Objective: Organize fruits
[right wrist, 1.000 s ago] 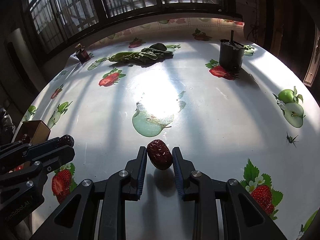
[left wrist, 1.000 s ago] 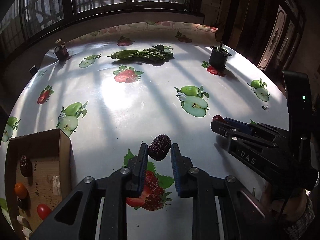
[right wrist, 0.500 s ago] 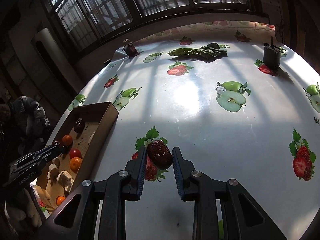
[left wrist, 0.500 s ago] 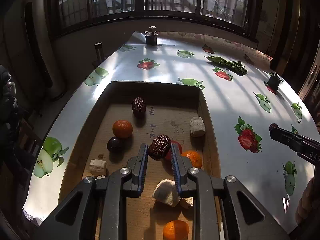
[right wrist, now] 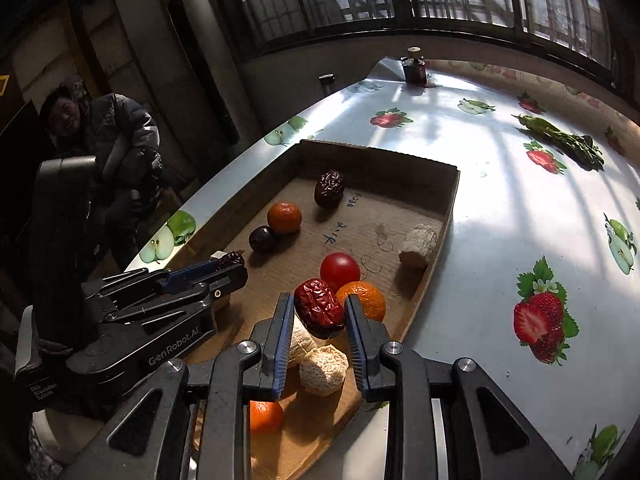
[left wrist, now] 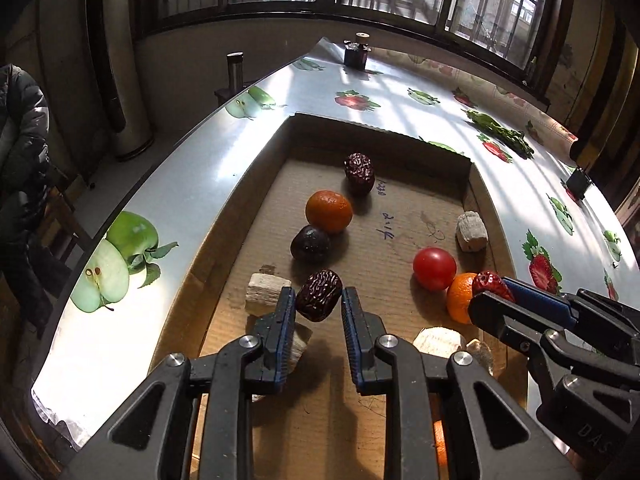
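Note:
A shallow cardboard box (left wrist: pixel 256 172) (right wrist: pixel 448 200) sits on the fruit-print table. It holds a red date (left wrist: pixel 359 167), oranges (left wrist: pixel 329 211), a dark plum (left wrist: pixel 310 243), a red tomato (left wrist: pixel 434 268) and pale chunks (left wrist: pixel 471 231). My left gripper (left wrist: pixel 318 304) is shut on a dark red date (left wrist: pixel 319 295) low over the box's left side. My right gripper (right wrist: pixel 316 316) is shut on a red date (right wrist: pixel 319 307) above the box's near right part, over an orange (right wrist: pixel 362 298) and the tomato (right wrist: pixel 340 270).
A dark bottle (left wrist: pixel 355 53) stands at the table's far corner. Green leafy vegetables (left wrist: pixel 500 132) and a small black holder (left wrist: pixel 578 182) lie farther right. A seated person in a dark jacket (right wrist: pixel 116 136) is left of the table edge.
Both grippers carried their dates from the open table over to the box. The left has sunk lower over the box floor; the right has arrived above its near right part.

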